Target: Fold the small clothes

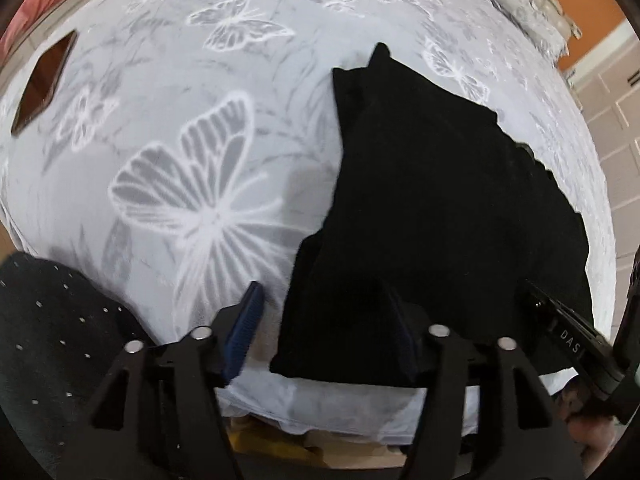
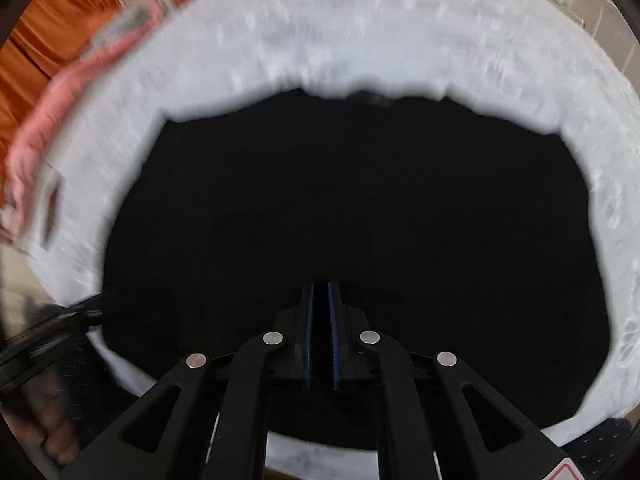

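A black garment (image 1: 432,208) lies folded on a white bedspread with grey butterflies (image 1: 192,184). My left gripper (image 1: 324,304) is open, its jaws wide apart over the garment's near left corner; the left finger is over bare bedspread, the right finger over black cloth. In the right wrist view the same black garment (image 2: 352,208) fills the middle. My right gripper (image 2: 320,292) hovers over it with the blue pads nearly together and nothing visible between them. The right gripper's body also shows in the left wrist view (image 1: 576,340).
A dark-framed phone or tablet (image 1: 44,80) lies on the bed at far left. A black dotted cloth (image 1: 52,320) sits at the near left. A pink cloth (image 2: 60,112) lies at the bed's far left edge. Orange curtains (image 2: 52,28) hang behind.
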